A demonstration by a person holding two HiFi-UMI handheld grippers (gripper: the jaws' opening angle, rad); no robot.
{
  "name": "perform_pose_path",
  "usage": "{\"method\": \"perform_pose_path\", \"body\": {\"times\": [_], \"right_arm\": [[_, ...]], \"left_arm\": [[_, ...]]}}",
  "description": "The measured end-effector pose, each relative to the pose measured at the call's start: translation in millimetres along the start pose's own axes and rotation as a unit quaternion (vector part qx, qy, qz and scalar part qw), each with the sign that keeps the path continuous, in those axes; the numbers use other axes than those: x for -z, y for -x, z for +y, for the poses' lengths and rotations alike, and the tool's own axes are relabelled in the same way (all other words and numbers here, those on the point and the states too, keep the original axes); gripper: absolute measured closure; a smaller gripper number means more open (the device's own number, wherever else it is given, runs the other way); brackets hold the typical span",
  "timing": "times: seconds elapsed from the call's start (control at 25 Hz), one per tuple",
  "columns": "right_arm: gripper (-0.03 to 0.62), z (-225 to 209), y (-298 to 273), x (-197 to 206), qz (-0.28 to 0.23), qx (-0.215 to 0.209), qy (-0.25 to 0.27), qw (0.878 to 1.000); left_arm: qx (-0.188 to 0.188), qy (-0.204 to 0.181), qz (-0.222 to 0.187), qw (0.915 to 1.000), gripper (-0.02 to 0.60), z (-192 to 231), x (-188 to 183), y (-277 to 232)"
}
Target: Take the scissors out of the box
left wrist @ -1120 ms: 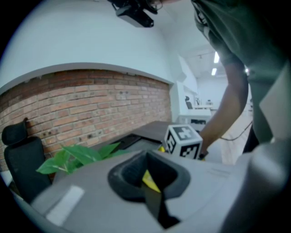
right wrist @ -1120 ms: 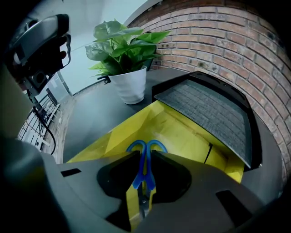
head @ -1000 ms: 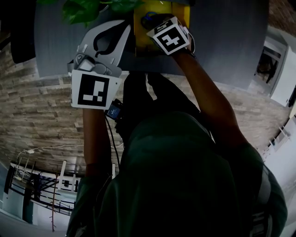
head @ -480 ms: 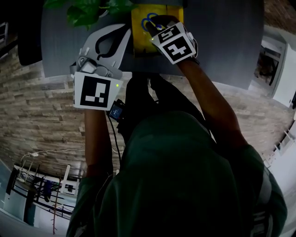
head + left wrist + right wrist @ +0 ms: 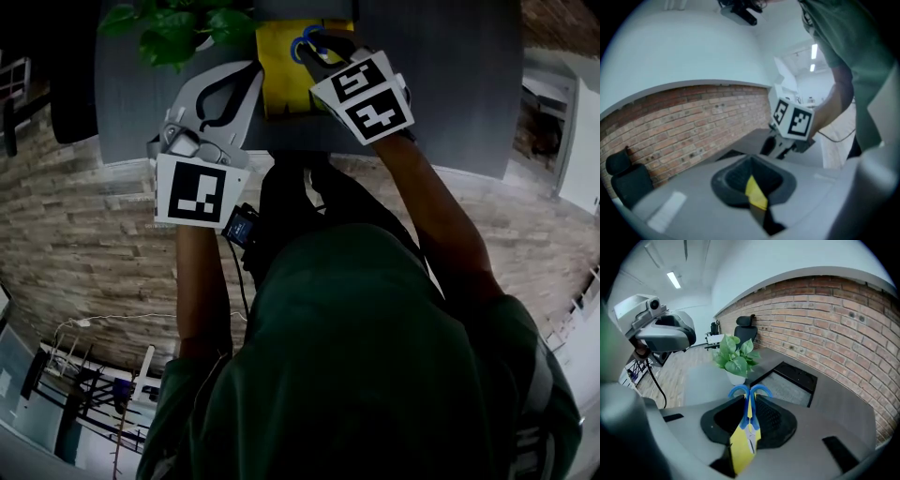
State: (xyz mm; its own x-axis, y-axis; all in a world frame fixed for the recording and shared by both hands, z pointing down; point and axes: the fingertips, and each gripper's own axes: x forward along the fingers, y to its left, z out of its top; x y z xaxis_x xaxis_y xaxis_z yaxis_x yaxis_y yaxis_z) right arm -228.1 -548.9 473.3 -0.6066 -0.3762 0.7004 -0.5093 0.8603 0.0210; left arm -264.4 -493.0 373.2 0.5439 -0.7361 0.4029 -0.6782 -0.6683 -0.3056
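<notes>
Right gripper view: right gripper [image 5: 750,420] clamped on the scissors [image 5: 748,411] — handles newly risen over the yellow box [image 5: 277,70], extraction underway; left gripper [image 5: 755,196] pinches its wall.

— Anything here you can read?
— No words or numbers. The marker cubes [image 5: 202,190] on my left gripper [image 5: 251,70] and right gripper [image 5: 314,47] show only black-and-white squares. The yellow box [image 5: 277,66] looks plain, though it's blurry.

Office; brick wall [image 5: 825,324]; swivel chair [image 5: 745,331]; grey desk [image 5: 843,401]
</notes>
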Motion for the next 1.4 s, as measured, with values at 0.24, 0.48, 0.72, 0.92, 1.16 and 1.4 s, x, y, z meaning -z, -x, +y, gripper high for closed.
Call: {"method": "perform_pose_path", "body": {"times": [0.24, 0.48, 0.72, 0.92, 1.16, 1.4], "right_arm": [[0.520, -9.5, 34.1, -10.5, -0.028, 0.017, 0.001, 0.999], [0.520, -25.0, 66.8, -10.3, -0.047, 0.039, -0.004, 0.998], [0.520, -48.0, 92.4, 3.1, -0.057, 0.064, -0.017, 0.996], [0.520, -66.5, 108.8, 22.6, -0.052, 0.080, -0.029, 0.995], [0.520, -86.6, 121.0, 45.6, -0.049, 0.091, -0.047, 0.994], [0.520, -104.5, 121.0, 75.5, -0.037, 0.093, -0.062, 0.993]], "left_arm": [[0.003, -0.013, -0.003, 0.9999, 0.581, -9.5, -17.5, 3.2], [0.010, -0.025, -0.005, 0.9996, 0.581, -20.9, -33.6, 2.2], [0.026, -0.036, -0.004, 0.9990, 0.581, -35.1, -46.8, -7.1], [0.037, -0.044, -0.004, 0.9983, 0.581, -48.1, -58.9, -14.7], [0.049, -0.053, 0.000, 0.9974, 0.581, -60.5, -69.8, -23.9], [0.058, -0.058, 0.006, 0.9966, 0.581, -70.6, -78.0, -35.2]]}}
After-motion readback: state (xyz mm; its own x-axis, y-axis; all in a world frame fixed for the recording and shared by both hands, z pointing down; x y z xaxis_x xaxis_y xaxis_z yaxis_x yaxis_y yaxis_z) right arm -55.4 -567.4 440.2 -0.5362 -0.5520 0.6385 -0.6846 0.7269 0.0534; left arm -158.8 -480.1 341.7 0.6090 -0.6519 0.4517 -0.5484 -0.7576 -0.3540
